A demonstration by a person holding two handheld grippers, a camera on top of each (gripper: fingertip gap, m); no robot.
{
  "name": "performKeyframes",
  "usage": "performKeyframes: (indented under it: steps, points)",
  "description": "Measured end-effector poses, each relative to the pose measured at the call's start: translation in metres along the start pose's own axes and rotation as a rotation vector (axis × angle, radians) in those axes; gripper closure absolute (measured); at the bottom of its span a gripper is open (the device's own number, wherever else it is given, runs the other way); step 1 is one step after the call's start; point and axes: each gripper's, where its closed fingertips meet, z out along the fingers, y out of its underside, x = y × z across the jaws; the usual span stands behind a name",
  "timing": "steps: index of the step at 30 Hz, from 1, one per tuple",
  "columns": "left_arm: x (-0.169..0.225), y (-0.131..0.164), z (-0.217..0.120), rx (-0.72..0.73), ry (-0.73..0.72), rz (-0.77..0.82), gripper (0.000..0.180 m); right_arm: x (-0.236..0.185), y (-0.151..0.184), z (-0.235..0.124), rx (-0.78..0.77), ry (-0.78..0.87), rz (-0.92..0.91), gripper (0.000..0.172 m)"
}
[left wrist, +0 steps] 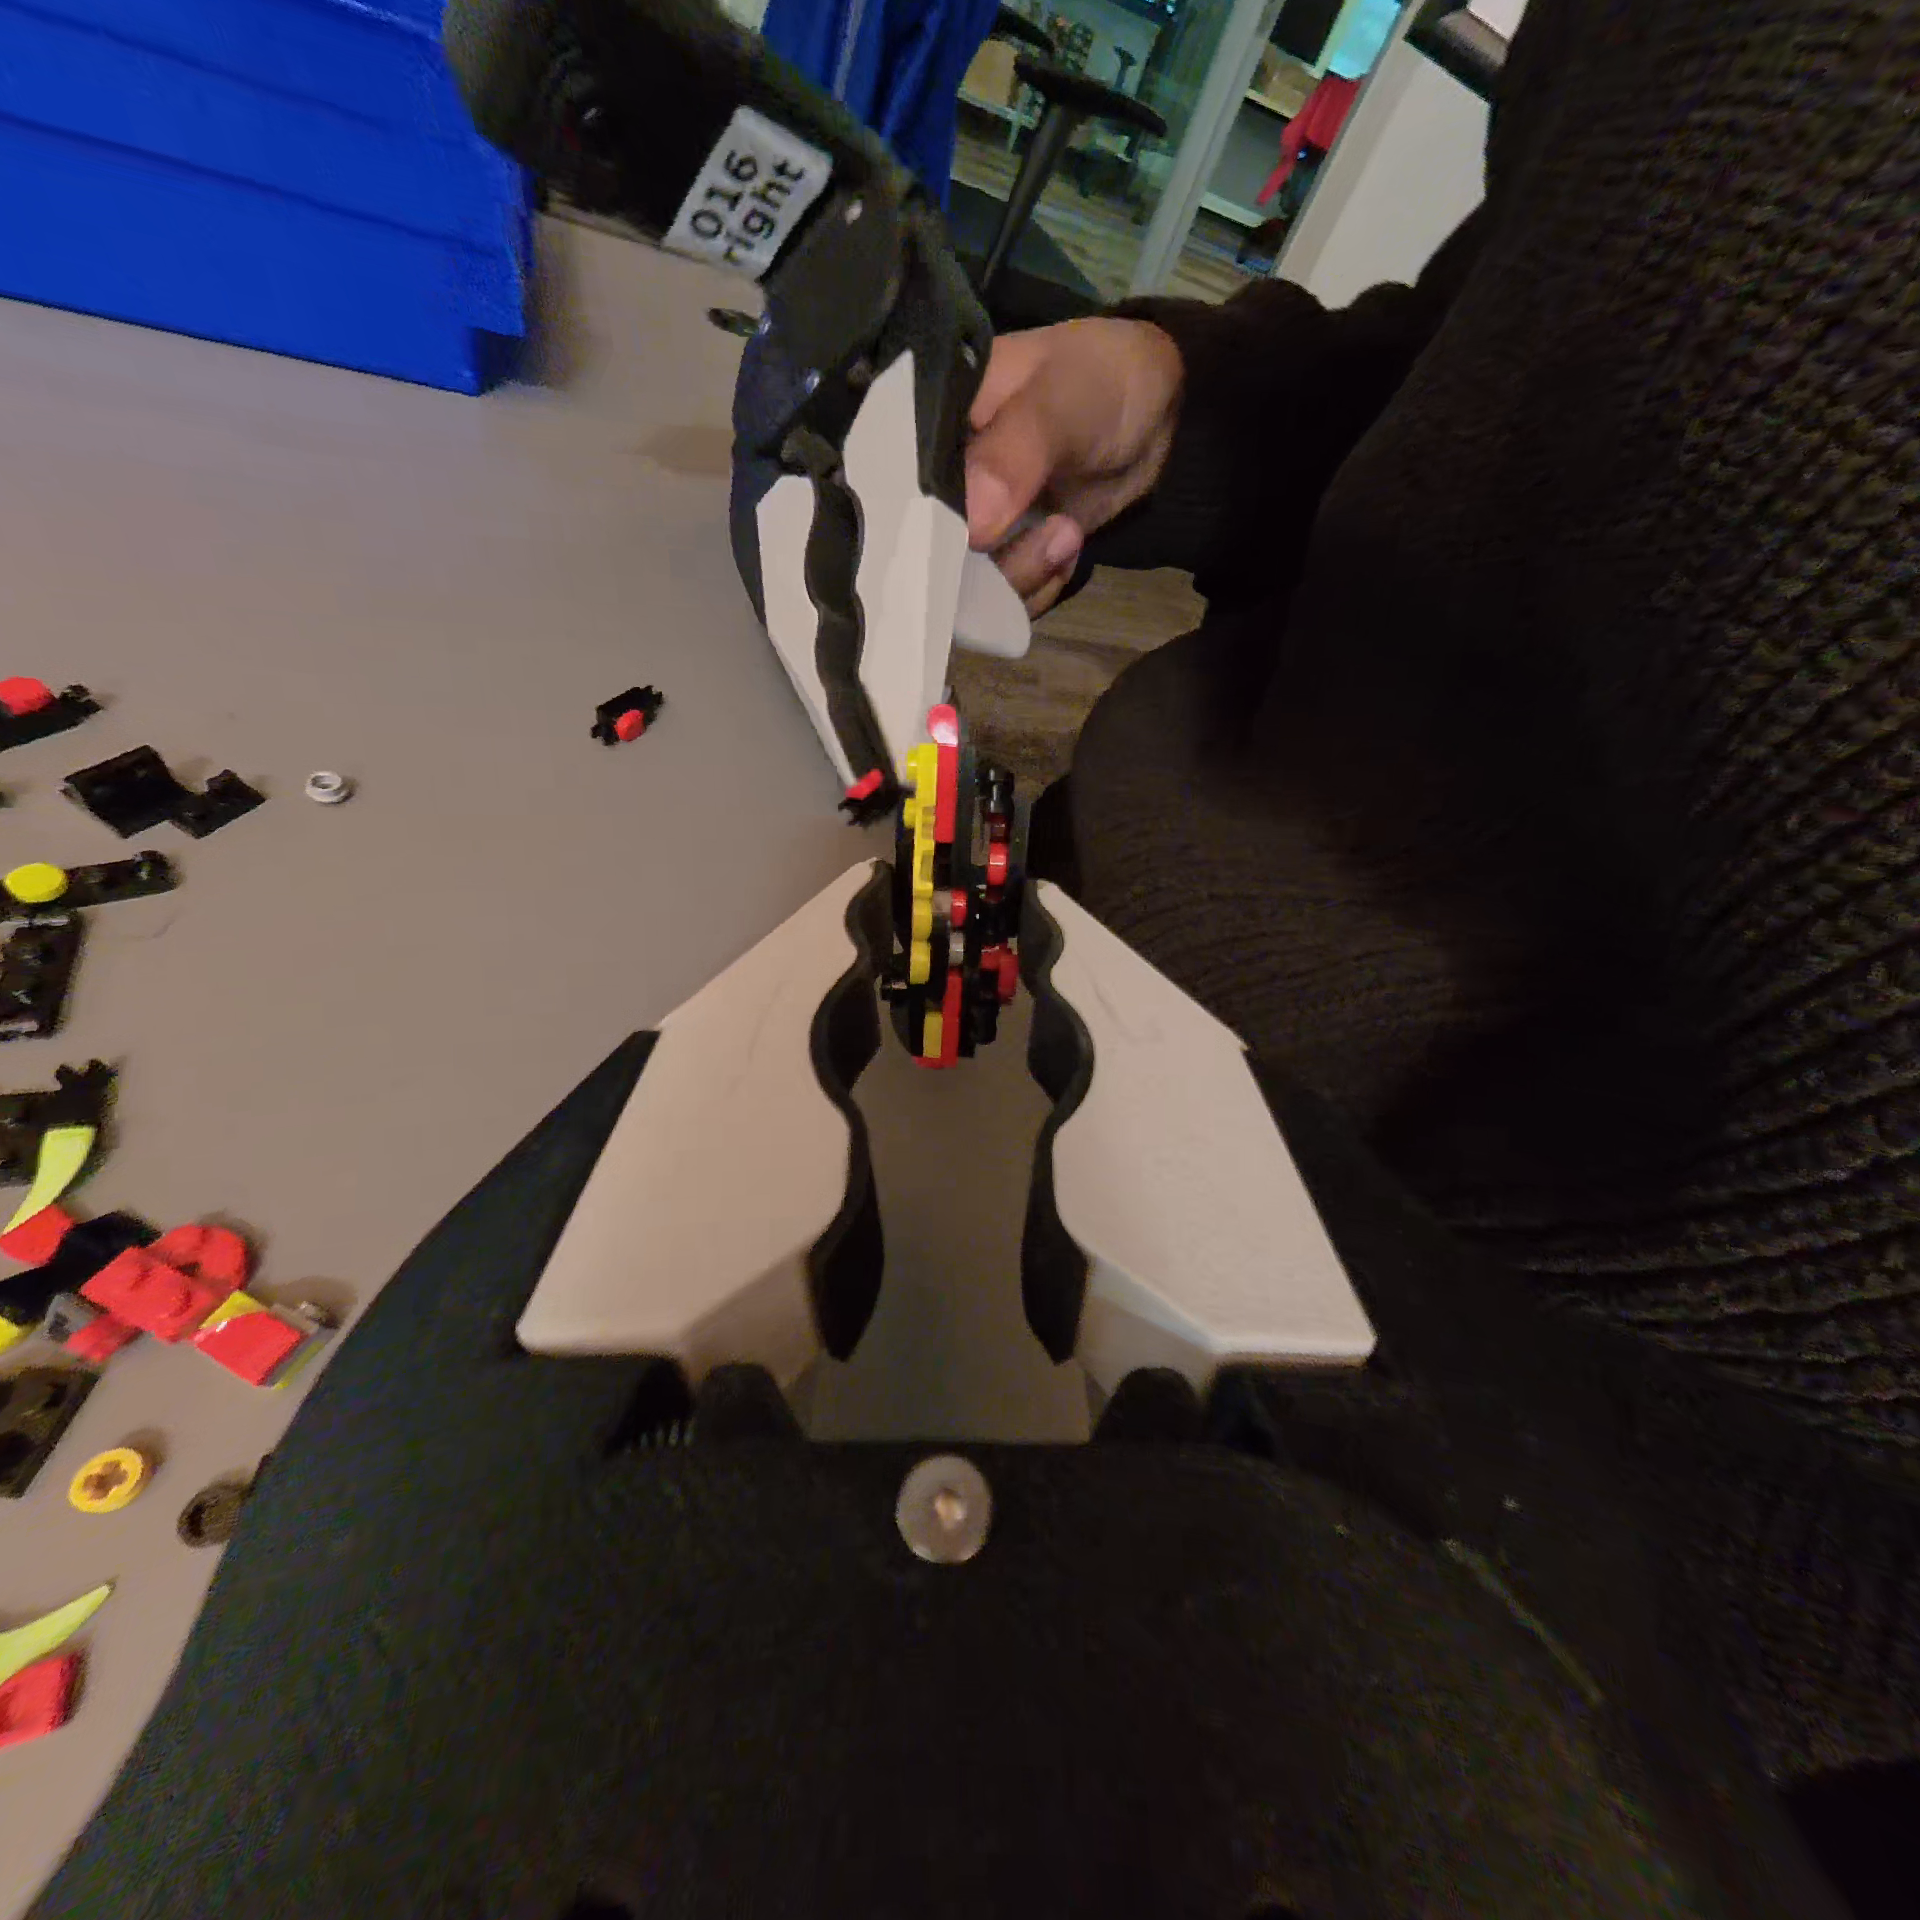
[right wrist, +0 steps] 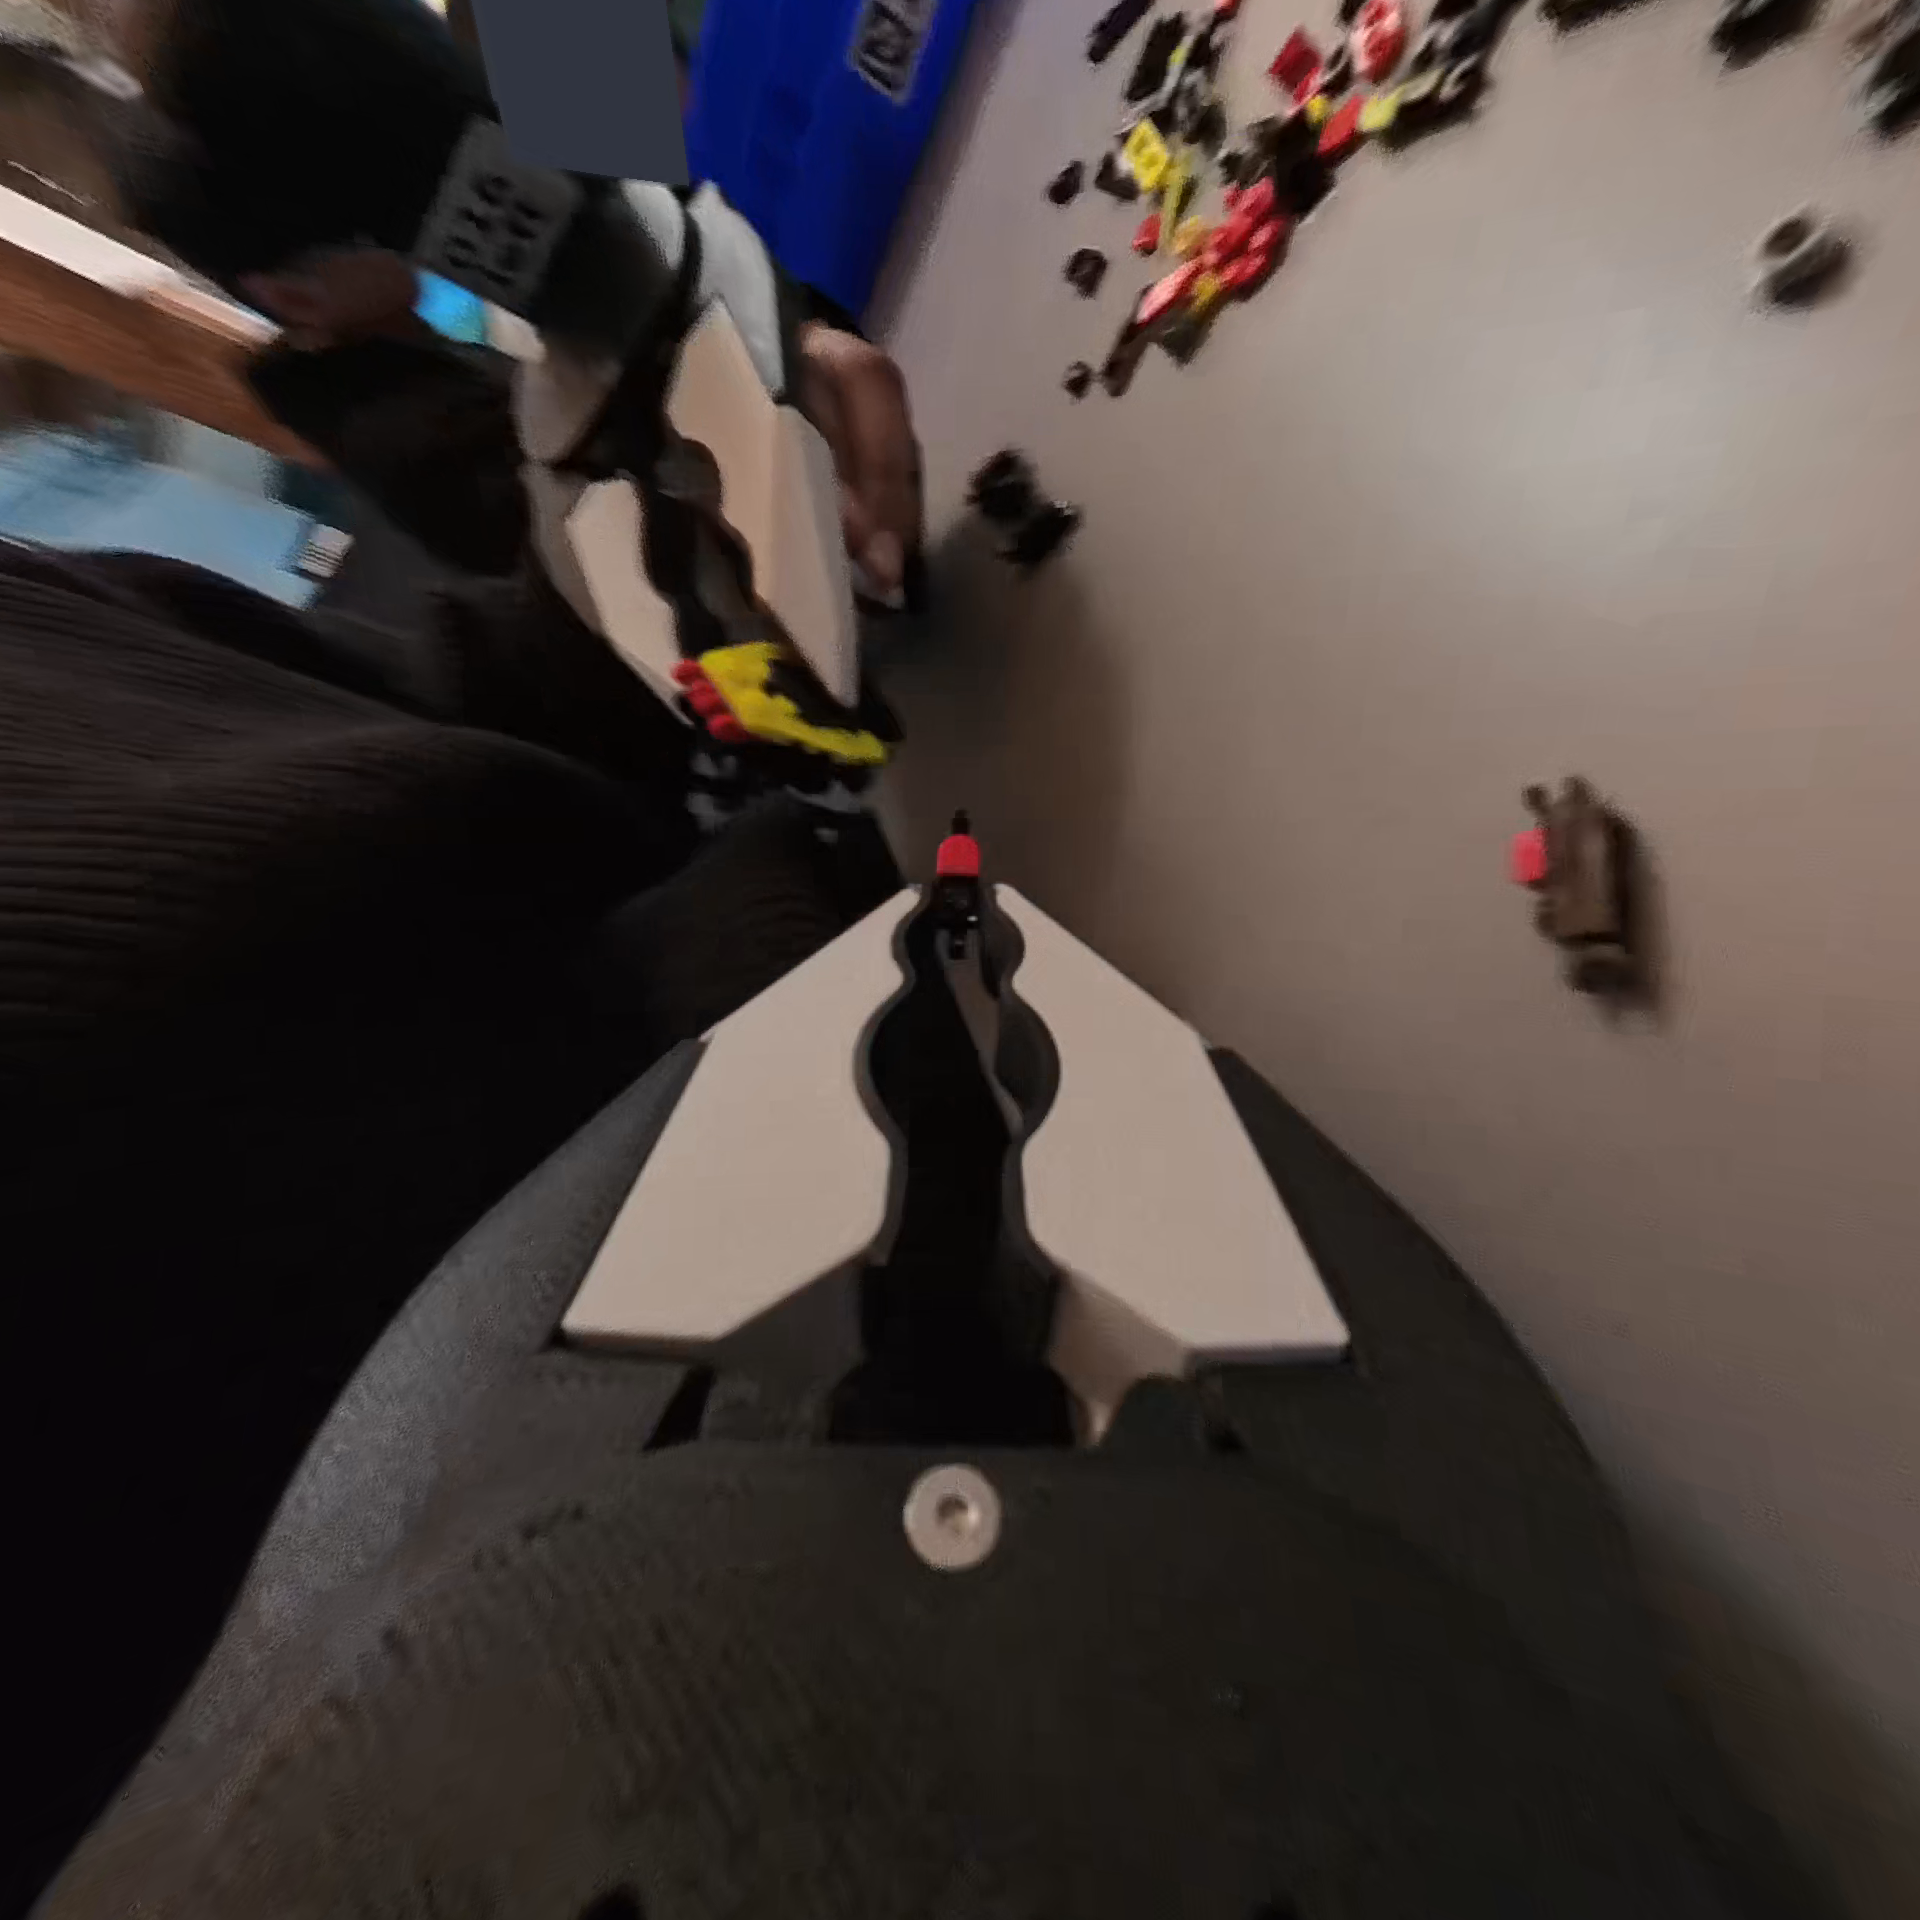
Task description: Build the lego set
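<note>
My left gripper (left wrist: 951,914) is shut on a flat brick assembly (left wrist: 951,894) of black, yellow and red plates, held on edge over the table's near edge. The assembly also shows in the right wrist view (right wrist: 779,707), between the left gripper's fingers. My right gripper (right wrist: 958,904) is shut on a small black piece with a red cap (right wrist: 957,857). In the left wrist view that piece (left wrist: 864,792) sits at the right gripper's fingertips (left wrist: 862,764), just left of the assembly's upper end.
Loose black, red and yellow pieces (left wrist: 156,1288) lie on the grey table (left wrist: 416,582) at the left. A black piece with a red stud (left wrist: 627,717) and a grey ring (left wrist: 330,787) lie apart. Blue bins (left wrist: 260,177) stand behind. A dark-sleeved person (left wrist: 1558,831) is at the right. The tips of one gripper are about 5 centimetres away from the tips of the other.
</note>
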Motion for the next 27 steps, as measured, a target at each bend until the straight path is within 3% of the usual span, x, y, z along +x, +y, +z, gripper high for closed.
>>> performKeyframes:
  steps: [4,27]
  points:
    - [-0.004,-0.002,-0.002,0.016,-0.014,-0.011,0.159,0.008,-0.002,-0.001,-0.004,0.114,-0.105,0.166]
    - [-0.023,-0.012,-0.011,0.115,-0.064,-0.113,0.160,0.004,-0.019,-0.009,0.084,0.080,-0.134,0.166]
